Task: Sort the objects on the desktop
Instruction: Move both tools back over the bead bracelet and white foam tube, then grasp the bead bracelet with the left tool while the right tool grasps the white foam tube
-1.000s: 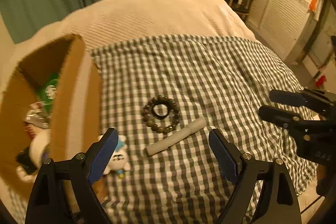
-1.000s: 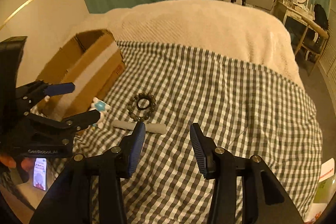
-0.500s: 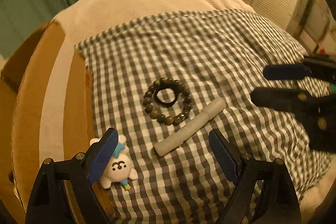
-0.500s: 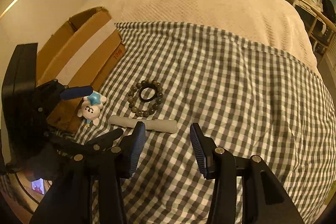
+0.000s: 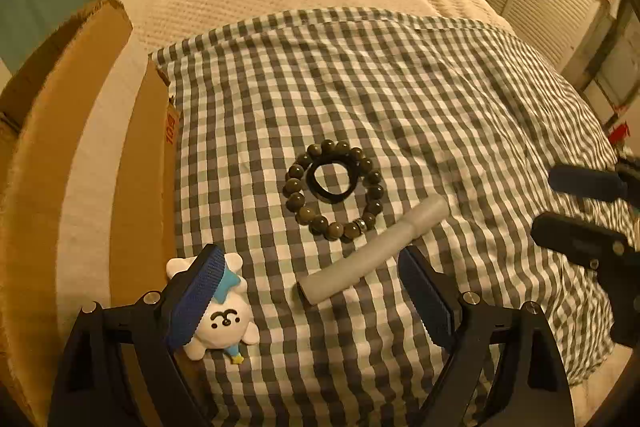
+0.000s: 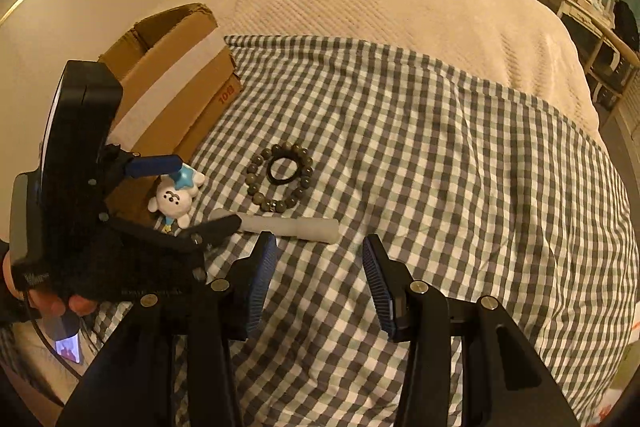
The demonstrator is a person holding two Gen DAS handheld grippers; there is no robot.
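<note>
My left claw [image 5: 308, 291] hangs wide apart over a white tube [image 5: 374, 251] on the checked bed cover [image 5: 400, 99], a plush toy [image 5: 218, 319] at its left finger, while my right claw [image 6: 320, 279], half apart and empty, hovers nearby.

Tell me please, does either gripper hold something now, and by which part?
Nothing is held. The left gripper is open above the checked cloth near the plush toy and the grey tube; the right gripper is open and empty.

A blue left gripper finger [image 5: 196, 297] covers part of the white plush toy [image 5: 222, 327]; the cardboard box [image 5: 80, 187] runs off the left edge.
</note>
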